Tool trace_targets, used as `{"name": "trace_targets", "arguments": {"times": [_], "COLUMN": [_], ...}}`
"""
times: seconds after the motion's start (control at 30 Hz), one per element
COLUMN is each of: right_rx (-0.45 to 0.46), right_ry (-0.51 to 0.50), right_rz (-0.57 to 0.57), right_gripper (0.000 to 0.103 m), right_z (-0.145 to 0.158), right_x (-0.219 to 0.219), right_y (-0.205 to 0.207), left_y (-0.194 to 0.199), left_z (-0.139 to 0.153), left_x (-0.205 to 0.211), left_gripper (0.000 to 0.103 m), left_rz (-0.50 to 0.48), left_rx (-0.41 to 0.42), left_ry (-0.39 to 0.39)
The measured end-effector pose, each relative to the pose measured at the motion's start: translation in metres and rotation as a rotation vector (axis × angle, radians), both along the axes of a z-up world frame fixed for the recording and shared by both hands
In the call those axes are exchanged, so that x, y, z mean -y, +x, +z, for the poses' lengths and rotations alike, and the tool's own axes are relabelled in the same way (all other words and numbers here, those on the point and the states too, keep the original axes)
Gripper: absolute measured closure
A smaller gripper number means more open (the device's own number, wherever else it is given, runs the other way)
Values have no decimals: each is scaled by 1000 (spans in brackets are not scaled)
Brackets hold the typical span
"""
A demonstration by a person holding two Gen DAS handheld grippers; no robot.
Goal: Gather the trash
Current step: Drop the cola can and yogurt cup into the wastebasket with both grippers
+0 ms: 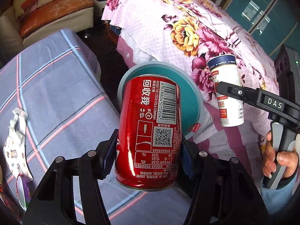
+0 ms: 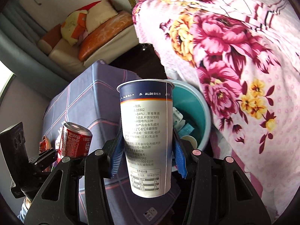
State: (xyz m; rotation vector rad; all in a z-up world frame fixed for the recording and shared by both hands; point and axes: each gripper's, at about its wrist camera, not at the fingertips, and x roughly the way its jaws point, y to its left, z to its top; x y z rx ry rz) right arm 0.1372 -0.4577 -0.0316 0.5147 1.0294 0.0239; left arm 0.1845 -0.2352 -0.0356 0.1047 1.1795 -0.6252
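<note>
My left gripper [image 1: 148, 153] is shut on a red Coca-Cola can [image 1: 150, 129], held upright in the air in front of a teal bin [image 1: 193, 101]. My right gripper [image 2: 147, 153] is shut on a white and navy ALDI yogurt cup [image 2: 148, 136], held upright just left of the teal bin [image 2: 204, 116], which holds paper scraps and a small cup. The yogurt cup [image 1: 227, 91] also shows at the right of the left wrist view, and the can [image 2: 75, 140] at the lower left of the right wrist view.
A low table under a grey-blue plaid cloth [image 1: 56, 93] stands at the left, with a printed face mask [image 1: 15, 148] and wrappers [image 2: 44, 143] on it. A pink floral cloth [image 1: 187, 37] covers furniture behind and right of the bin. A cream sofa [image 2: 78, 45] stands far back.
</note>
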Motion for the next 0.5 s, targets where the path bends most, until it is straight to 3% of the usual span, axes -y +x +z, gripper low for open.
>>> {"name": "trace_targets", "arguments": {"times": [0.5], "right_rx": [-27], "right_ry": [8], "right_rz": [-20], "right_gripper": [57], "right_z": [-15], "right_x": [19], "right_y": [14], "left_y": [22], "left_z": [-28], "left_x": [35], "left_gripper": [43], "left_rz": [-19], "left_rx": [-54], "left_ry": [20]}}
